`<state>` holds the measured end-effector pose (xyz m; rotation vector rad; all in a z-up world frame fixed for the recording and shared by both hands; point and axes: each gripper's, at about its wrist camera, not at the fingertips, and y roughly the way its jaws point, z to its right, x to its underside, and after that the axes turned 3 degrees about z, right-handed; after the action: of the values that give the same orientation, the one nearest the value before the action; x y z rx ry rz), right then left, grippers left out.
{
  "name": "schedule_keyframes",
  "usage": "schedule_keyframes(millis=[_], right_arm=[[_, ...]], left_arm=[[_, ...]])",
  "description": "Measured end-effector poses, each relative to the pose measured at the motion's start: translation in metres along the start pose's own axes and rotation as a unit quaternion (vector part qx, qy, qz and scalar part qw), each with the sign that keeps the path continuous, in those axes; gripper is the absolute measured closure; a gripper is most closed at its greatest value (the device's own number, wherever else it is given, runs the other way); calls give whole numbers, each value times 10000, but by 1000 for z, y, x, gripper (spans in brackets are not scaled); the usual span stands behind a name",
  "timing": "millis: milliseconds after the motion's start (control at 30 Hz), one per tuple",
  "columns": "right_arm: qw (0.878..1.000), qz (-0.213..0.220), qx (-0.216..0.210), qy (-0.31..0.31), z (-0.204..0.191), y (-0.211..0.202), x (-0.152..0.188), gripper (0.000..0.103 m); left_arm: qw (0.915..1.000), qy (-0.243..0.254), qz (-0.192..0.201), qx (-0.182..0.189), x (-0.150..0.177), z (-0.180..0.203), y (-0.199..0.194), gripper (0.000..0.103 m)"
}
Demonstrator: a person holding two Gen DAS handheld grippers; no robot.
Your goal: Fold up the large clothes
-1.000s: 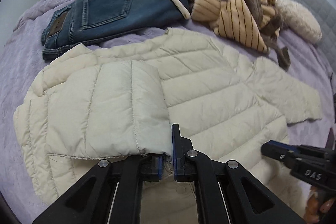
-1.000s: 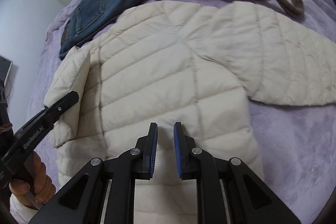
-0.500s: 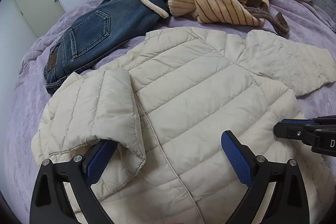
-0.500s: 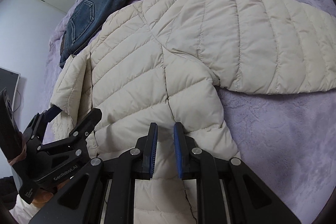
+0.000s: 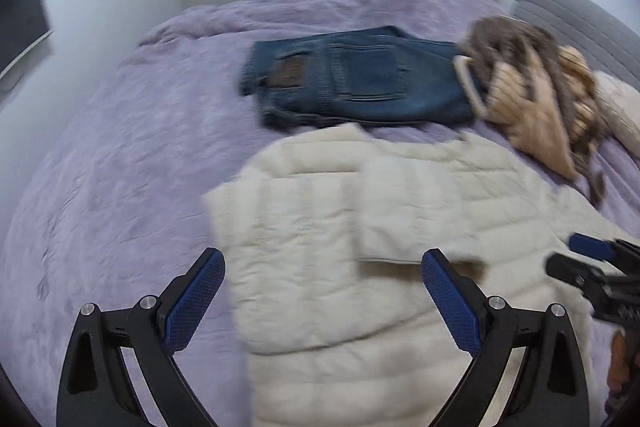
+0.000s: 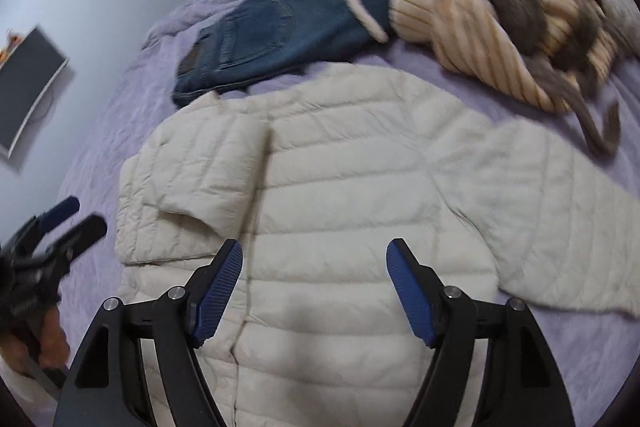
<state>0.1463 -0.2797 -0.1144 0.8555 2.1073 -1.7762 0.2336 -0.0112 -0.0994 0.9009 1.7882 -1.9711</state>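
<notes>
A cream quilted puffer jacket (image 5: 380, 247) (image 6: 340, 187) lies back-up on the purple bedspread (image 5: 120, 167). Its left sleeve (image 6: 208, 179) is folded in over the body; the right sleeve (image 6: 560, 227) stretches out flat to the right. My left gripper (image 5: 324, 287) hangs wide open above the jacket's left edge, holding nothing. My right gripper (image 6: 314, 279) hovers over the lower back of the jacket; its jaws are opening and nothing is between them. Each gripper shows at the edge of the other's view, the right (image 5: 592, 267) and the left (image 6: 60, 223).
Folded blue jeans (image 5: 360, 79) (image 6: 276, 27) lie beyond the jacket. A heap of brown and tan striped cloth (image 5: 532, 87) (image 6: 492, 7) sits at the back right. A grey headboard (image 5: 580, 27), white closet doors and a dark screen (image 6: 28, 91) surround the bed.
The left gripper let go of the folded sleeve, opened wide and moved up and left. The right gripper rose and its jaws went from nearly shut to spread apart.
</notes>
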Motion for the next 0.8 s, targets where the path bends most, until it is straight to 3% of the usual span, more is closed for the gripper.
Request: schedule_keyframes(millis=[67,133,200,300,333,367,400,500,600,667,800], right_arm=[[9954,87,84,-952,-45,13,-9,25],[9797,81,320,-1976,-89,34,-11,25],[9589,147,596,-2770,-123,58,-9,26],[9282,365,1330,-3455,-149,90,-4,26],[9218,480,1563,-3514,-151,96,-4,31],[9214,537,1736,-3435,-150,99,-6,69],[9308,465,1756,-3172,-143,101,-10,99],[9782,311,1223,-1648,-96,87,-25,99],[9982,155,573,94,-33,74,-20,99],[9893,-54,-53,1456,11,75,-8,99],[9334,-291,-958,3446,64,89,26,97]], left_arm=[[9969,-658,-175,-387,0,-44,25,4],[9913,-1107,-417,-581,6,-76,50,4],[9867,-1348,-684,-593,14,-93,73,4],[9861,-1283,-846,-627,27,-94,94,4],[9866,-1222,-881,-627,30,-91,99,4],[9867,-1189,-915,-628,34,-90,102,4],[9866,-1194,-933,-609,36,-89,104,4],[9869,-1198,-930,-552,36,-86,104,4],[9875,-1150,-964,-472,35,-83,106,4],[9881,-1089,-979,-464,35,-80,109,4],[9890,-971,-1007,-483,34,-70,112,4]])
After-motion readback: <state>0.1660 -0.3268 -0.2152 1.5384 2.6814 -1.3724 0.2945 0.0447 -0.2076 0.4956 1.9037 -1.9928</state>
